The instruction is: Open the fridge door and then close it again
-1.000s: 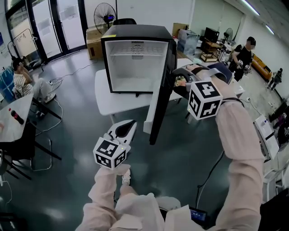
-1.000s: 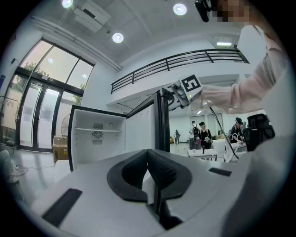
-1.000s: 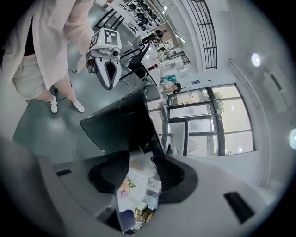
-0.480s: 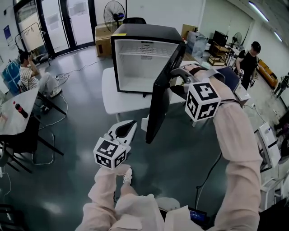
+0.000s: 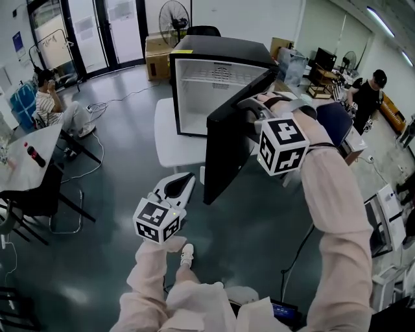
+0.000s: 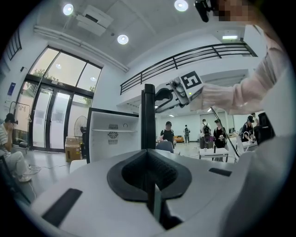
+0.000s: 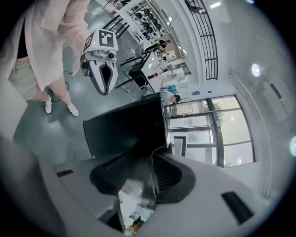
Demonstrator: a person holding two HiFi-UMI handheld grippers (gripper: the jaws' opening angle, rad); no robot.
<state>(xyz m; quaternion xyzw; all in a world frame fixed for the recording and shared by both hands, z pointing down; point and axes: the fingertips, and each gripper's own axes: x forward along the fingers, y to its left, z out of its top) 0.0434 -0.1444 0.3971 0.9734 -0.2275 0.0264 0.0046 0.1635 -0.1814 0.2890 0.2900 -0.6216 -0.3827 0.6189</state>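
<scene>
A black mini fridge (image 5: 217, 78) with a white, empty inside stands on a white table (image 5: 172, 139). Its black door (image 5: 227, 142) hangs about half open, swung out toward me. My right gripper (image 5: 249, 110) lies against the door's outer face near its top edge. Its jaws have just been closing and stand slightly apart, with nothing clearly pinched between them. The right gripper view has the door (image 7: 125, 129) right at the tips. My left gripper (image 5: 183, 181) hovers low in front of the door, shut and empty. From the left gripper view the door (image 6: 148, 115) appears edge-on.
A person (image 5: 55, 107) sits at the left beside a table holding a red bottle (image 5: 32, 155). A standing fan (image 5: 176, 16) and a cardboard box (image 5: 157, 55) are behind the fridge. Another person (image 5: 369, 94) stands among desks at the right.
The door has swung left, toward the fridge, and my right gripper has moved left with it against the outer face. The left gripper has hardly shifted.
</scene>
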